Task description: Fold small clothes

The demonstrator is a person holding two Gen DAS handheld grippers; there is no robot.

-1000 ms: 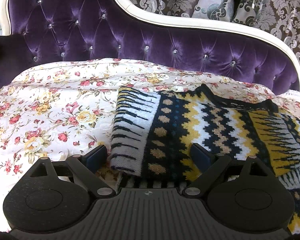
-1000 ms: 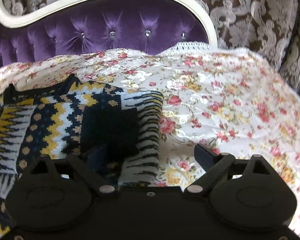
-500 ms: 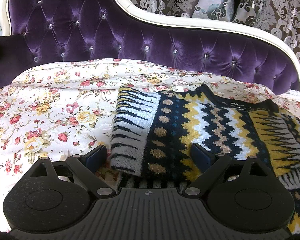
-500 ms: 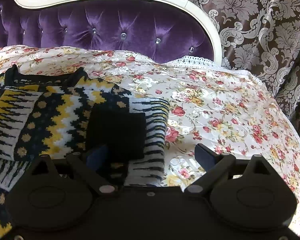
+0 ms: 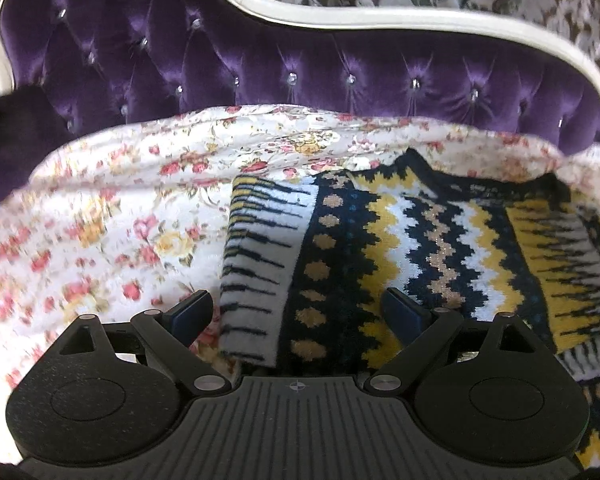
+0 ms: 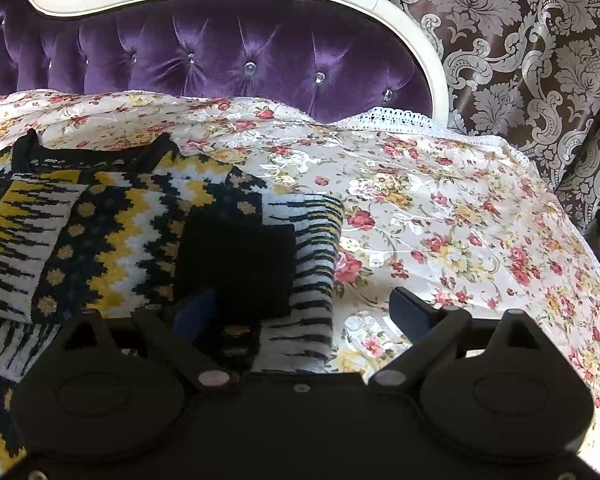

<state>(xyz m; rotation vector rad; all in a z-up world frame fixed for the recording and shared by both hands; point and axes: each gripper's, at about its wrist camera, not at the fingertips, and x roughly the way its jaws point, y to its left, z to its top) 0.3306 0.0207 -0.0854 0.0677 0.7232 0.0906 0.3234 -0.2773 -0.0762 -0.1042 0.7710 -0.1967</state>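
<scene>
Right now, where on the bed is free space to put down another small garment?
Free: floral bedspread right of the sweater, up to the lace edge, and bedspread left of it, below the purple headboard. Crowded: the middle, under the sweater.

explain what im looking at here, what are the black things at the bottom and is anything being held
There is no robot here. A person holds a pair of hand tongs in each hand, and a wide-angle camera on each looks forward along its two fingers. The black shapes at the bottom are the tongs themselves.

One picture is from the left tongs, the other from the right tongs. Both are open and hold nothing.

On the floral bedspread lies a knitted sweater in navy, yellow and white, with its sleeves folded in; a dark cuff lies on top. Each pair of tongs points at one side edge of it. Behind stands a purple tufted headboard, with patterned curtains behind that.
</scene>
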